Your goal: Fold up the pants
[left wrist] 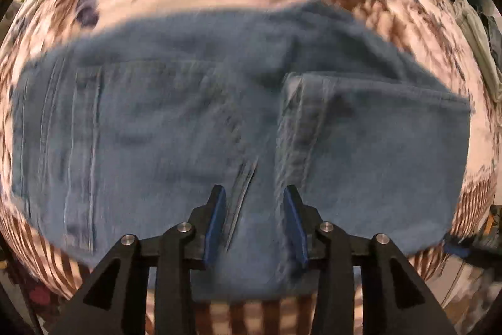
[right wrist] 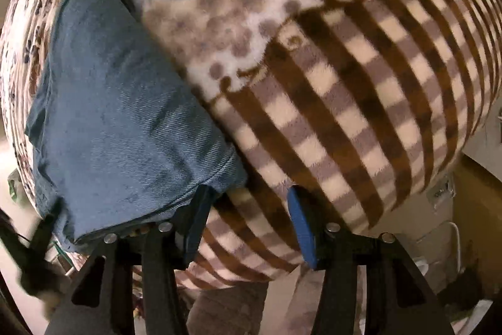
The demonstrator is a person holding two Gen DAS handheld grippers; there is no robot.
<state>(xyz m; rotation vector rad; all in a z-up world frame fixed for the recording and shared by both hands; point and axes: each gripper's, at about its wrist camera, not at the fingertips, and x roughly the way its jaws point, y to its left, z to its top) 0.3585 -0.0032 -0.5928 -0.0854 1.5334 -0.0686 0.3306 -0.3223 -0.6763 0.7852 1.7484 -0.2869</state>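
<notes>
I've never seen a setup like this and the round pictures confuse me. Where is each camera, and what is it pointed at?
Left wrist: sits behind the left claw, facing down its open blue-padded fingers onto the folded blue denim pants.
Right wrist: sits behind the right claw, open, looking across the brown-and-cream checked fleece blanket, the pants at its left finger.
Shared: both show the pants lying on that blanket; no hands or arms appear.

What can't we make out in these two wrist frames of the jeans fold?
- Folded blue denim jeans: left wrist view is motion-blurred; stitching and pocket detail smear.
- Jeans' near edge: cut off behind the open left gripper.
- Right wrist view: the jeans' lower corner is hidden behind the open right gripper; contact unclear.
- Brown-and-cream patterned fleece blanket: whatever lies beneath is covered.
- Pale cloth at the rim: distorted, unidentifiable.
</notes>
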